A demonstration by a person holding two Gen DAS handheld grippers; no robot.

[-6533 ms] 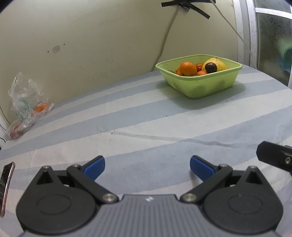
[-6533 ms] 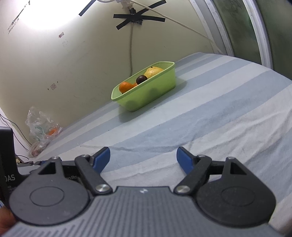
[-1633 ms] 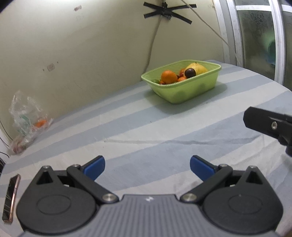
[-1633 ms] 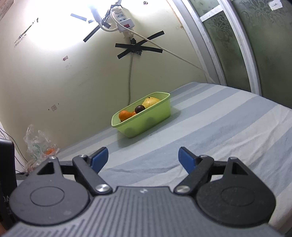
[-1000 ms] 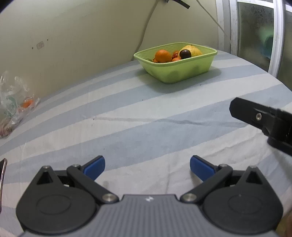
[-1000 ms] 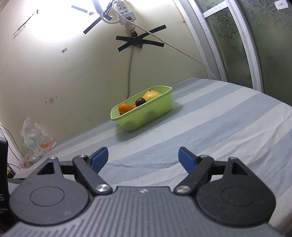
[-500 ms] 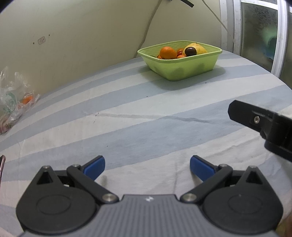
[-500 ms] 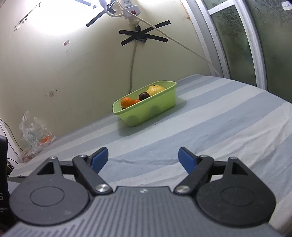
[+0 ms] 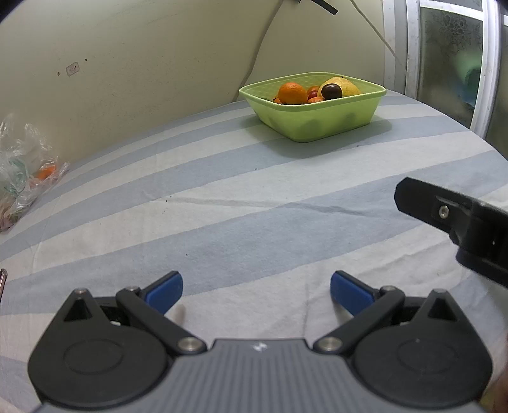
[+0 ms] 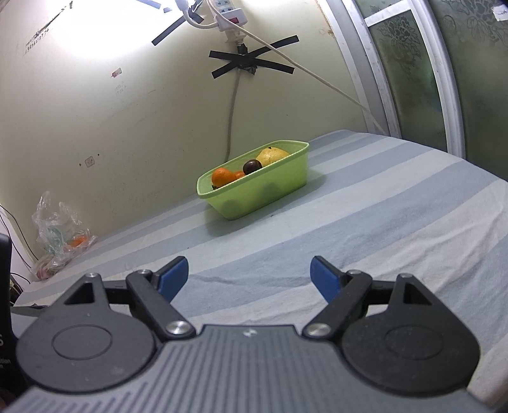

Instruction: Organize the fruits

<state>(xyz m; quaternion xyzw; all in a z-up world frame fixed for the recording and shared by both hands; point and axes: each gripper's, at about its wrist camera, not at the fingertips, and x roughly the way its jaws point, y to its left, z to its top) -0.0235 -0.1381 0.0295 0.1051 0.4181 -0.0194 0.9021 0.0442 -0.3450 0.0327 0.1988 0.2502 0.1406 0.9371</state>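
Note:
A light green plastic basket [image 9: 317,124] [image 10: 270,190] stands on the striped cloth near the far wall. In it lie an orange [image 9: 292,92] [image 10: 221,176], a dark round fruit [image 9: 331,91] [image 10: 252,166], a large yellow fruit [image 9: 347,87] [image 10: 273,155] and some small red-orange fruits [image 9: 312,94]. My left gripper [image 9: 255,290] hovers open over the cloth, far short of the basket, with nothing between its blue pads. My right gripper [image 10: 249,274] is also open and empty, aimed at the basket from a distance. Part of it shows as a black body [image 9: 457,222] at the right of the left wrist view.
A crumpled clear plastic bag [image 9: 22,171] [image 10: 60,235] with something orange inside lies at the far left by the wall. A power strip [image 10: 227,12] and a cable taped to the wall hang above the basket. A window frame [image 10: 412,79] borders the right side.
Both views have shifted slightly, so the basket sits a little further right in each than a second ago. Both grippers stay open and empty.

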